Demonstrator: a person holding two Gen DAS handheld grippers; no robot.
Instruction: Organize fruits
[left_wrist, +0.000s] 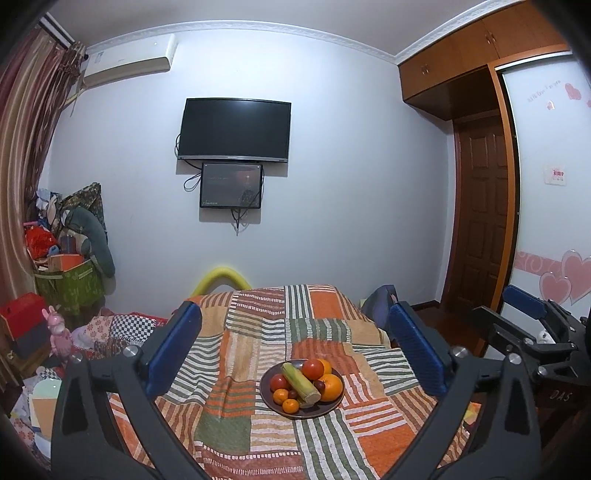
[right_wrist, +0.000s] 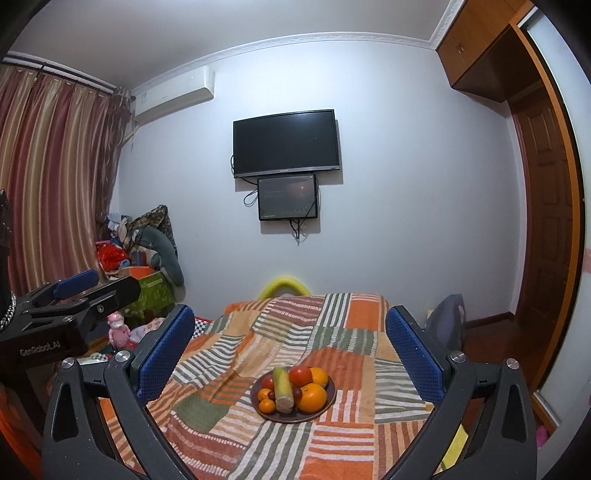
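Observation:
A dark brown plate (left_wrist: 318, 410) (right_wrist: 295, 417) sits on the patchwork striped cloth (left_wrist: 258, 332) ahead of both grippers. It holds a green-yellow stalk (left_wrist: 300, 382) (right_wrist: 282, 387), a red round fruit (left_wrist: 313, 369) (right_wrist: 300, 376), a large orange (left_wrist: 330, 387) (right_wrist: 312, 397), small mandarins (left_wrist: 280, 397) (right_wrist: 266, 406) and dark plums. My left gripper (left_wrist: 294, 310) is open and empty, short of the plate. My right gripper (right_wrist: 291, 312) is also open wide and holds nothing. Each one shows at the edge of the other's view: the right gripper (left_wrist: 517, 314) and the left gripper (right_wrist: 99, 286).
A yellow foam tube (left_wrist: 221, 275) curves behind the table's far edge. Piled bags and boxes (left_wrist: 70, 266) fill the left corner, with a pink toy (left_wrist: 57, 332) near them. A dark bag (right_wrist: 447, 317) sits at the table's right. A wooden door (left_wrist: 480, 206) stands at right.

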